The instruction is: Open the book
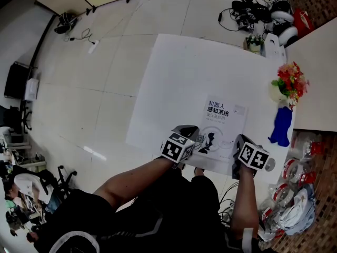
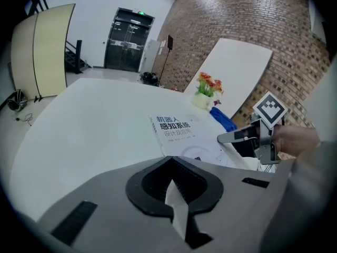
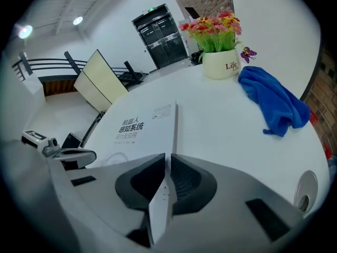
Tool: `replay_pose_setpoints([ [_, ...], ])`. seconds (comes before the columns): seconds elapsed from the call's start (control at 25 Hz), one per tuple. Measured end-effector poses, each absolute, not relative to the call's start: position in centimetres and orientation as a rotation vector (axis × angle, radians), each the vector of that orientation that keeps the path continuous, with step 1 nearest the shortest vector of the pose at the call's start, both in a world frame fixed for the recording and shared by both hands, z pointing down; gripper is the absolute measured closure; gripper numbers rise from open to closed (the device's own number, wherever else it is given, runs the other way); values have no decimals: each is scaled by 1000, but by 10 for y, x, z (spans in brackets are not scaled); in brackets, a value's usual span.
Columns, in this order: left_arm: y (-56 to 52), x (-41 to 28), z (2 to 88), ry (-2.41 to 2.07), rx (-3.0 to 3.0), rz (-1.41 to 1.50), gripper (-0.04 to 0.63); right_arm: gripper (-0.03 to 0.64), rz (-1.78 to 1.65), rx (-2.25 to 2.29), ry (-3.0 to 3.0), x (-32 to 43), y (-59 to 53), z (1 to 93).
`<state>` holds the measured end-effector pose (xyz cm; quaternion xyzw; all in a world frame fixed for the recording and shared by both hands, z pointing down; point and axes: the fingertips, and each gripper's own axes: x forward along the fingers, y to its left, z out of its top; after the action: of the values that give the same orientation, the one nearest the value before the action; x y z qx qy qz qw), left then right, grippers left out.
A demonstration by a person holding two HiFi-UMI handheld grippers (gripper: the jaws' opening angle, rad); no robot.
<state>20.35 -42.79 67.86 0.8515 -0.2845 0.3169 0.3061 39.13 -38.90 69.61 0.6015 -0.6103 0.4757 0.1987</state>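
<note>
A closed white book (image 1: 224, 125) with a printed Chinese title lies near the front edge of the white table (image 1: 184, 78). My left gripper (image 1: 188, 135) is at its near left corner, and in the left gripper view a thin white sliver of the book sits pinched between the shut jaws of that gripper (image 2: 174, 194). My right gripper (image 1: 241, 142) is at the near right corner. In the right gripper view the book (image 3: 142, 125) runs into the jaws, and the gripper (image 3: 164, 194) is shut on its white edge. The cover lies flat.
A white pot of red and orange flowers (image 1: 287, 86) and a crumpled blue cloth (image 1: 280, 125) lie at the table's right edge, just beyond the book. A second white table (image 1: 321, 78) adjoins on the right. Cables and gear (image 1: 253, 12) litter the floor behind.
</note>
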Motion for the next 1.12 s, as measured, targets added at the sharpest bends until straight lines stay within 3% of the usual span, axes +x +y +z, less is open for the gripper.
replay_pose_setpoints([
  [0.68,-432,191,625,-903,2298,749,592,612,1411,1713,-1911,373,-392,629],
  [1.12,-442,140,571,-1059,2341,609,592,614,1220,1449,-2198,283,-413,556],
])
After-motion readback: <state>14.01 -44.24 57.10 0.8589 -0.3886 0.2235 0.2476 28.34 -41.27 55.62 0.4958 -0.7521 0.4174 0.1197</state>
